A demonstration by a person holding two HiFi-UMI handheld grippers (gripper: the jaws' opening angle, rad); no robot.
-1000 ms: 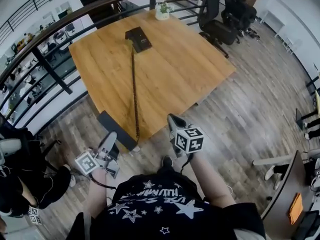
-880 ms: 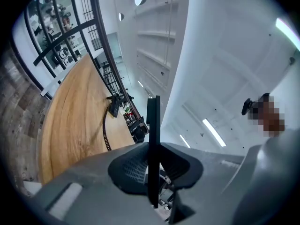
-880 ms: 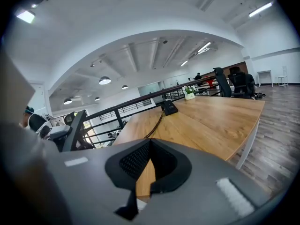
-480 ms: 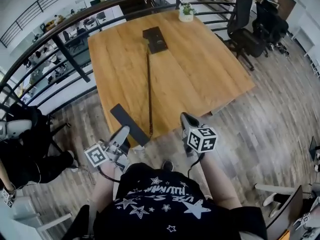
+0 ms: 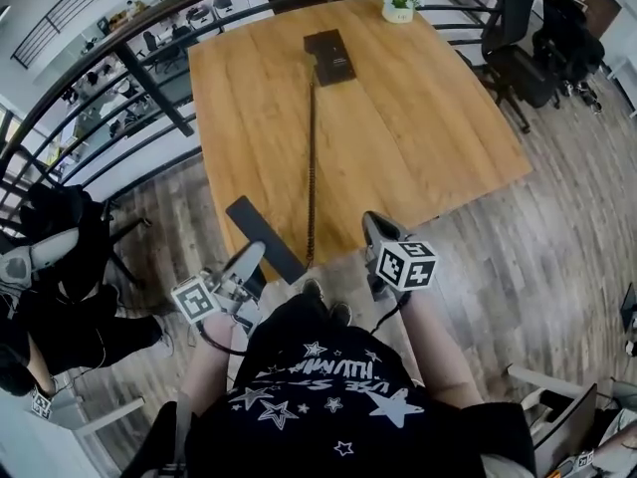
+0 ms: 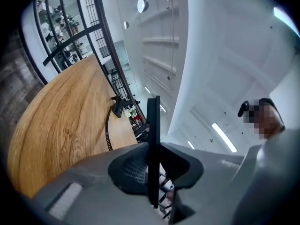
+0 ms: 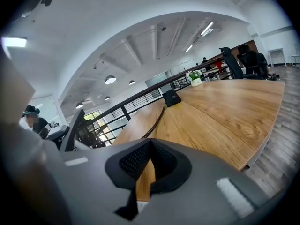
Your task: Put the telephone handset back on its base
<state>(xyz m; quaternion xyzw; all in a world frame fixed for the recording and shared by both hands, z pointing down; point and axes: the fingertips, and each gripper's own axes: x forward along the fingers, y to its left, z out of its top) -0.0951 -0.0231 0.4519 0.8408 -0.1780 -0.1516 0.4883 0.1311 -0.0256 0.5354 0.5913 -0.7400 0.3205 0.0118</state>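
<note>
Handset, likely light, stiff and slick, is clamped by left gripper, cord trailing to far base; right gripper closed, empty.

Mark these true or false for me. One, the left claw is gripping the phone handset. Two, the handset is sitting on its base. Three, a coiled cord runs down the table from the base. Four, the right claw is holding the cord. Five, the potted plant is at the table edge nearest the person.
1. True. The left claw is clamped on the handset.
2. False. The base sits near the far end of the table. The handset is off the near edge, in the left claw.
3. True. The cord runs from the base to the near edge.
4. False. The right claw has nothing between its jaws.
5. False. The potted plant stands at the far edge, beyond the base.
</note>
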